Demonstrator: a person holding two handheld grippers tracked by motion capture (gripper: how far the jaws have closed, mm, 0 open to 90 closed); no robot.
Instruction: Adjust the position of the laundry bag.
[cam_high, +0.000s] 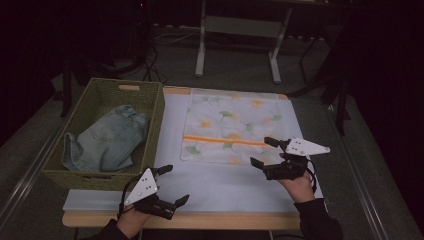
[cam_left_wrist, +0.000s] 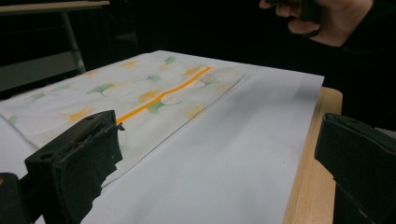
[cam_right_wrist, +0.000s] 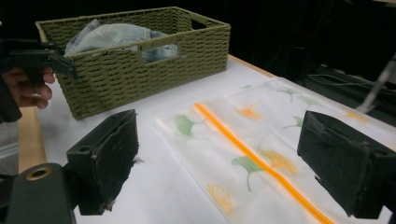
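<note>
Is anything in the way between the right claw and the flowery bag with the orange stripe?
No, nothing visible is. The right claw hangs open just over the near edge of the flowery bag, with only bare white table cover around it. The basket stands off to the left.

I saw a woven basket (cam_high: 152, 107) on the bench's (cam_high: 220, 187) left, with folded denim (cam_high: 107, 140) lying inside it.

Floral cloth (cam_high: 231, 126) with orange stripe, flat on table
</note>
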